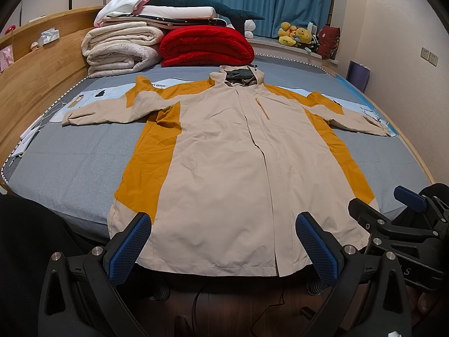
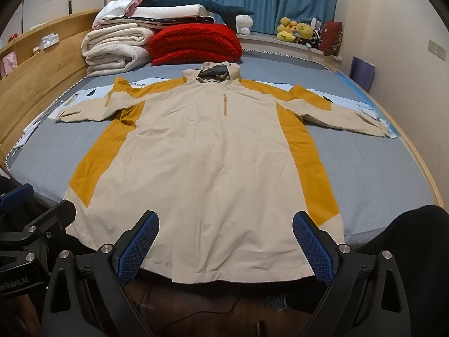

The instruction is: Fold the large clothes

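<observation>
A large cream and mustard-yellow hooded jacket [image 1: 224, 151] [image 2: 202, 151] lies flat, front side up, on a grey bed [image 1: 70, 165] [image 2: 373, 157], with both sleeves spread out sideways and its hem hanging over the near edge. My left gripper [image 1: 224, 221] hovers open just before the hem, its blue pads [image 1: 132, 247] wide apart with nothing between them. My right gripper [image 2: 226, 219] is likewise open in front of the hem, nothing held. In the left wrist view, the right gripper [image 1: 376, 205] shows at the right edge.
Folded cream blankets [image 1: 120, 47] and a red quilt [image 1: 207, 45] are stacked at the bed's far end, under a teal plush shark [image 1: 196, 0]. A wooden headboard [image 1: 36, 78] runs along the left. Papers [image 1: 31, 137] lie at the left edge. Plush toys [image 1: 297, 35] line the window ledge.
</observation>
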A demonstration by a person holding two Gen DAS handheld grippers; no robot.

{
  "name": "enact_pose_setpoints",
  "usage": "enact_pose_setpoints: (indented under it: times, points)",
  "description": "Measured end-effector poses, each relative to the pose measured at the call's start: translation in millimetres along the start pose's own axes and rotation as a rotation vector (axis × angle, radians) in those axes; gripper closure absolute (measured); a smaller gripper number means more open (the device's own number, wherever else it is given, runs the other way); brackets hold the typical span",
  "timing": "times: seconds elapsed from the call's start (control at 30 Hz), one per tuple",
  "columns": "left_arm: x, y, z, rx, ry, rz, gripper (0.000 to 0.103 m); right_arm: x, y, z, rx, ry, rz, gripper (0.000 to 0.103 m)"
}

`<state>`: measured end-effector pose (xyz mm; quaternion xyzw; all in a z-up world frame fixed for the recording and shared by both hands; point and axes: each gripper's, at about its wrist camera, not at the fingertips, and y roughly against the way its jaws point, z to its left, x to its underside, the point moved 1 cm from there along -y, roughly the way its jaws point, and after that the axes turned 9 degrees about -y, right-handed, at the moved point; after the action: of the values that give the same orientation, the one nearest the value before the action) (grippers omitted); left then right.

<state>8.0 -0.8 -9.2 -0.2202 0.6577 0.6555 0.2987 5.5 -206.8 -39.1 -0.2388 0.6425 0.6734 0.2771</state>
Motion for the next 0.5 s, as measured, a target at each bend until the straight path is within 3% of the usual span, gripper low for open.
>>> enact_pose_setpoints:
  times: [0.5]
  points:
    - [-0.2, 0.4, -0.3, -0.001, 0.002, -0.001, 0.001, -3.5, 0.9, -3.9, -0.003, -0.007, -0.002, 0.009]
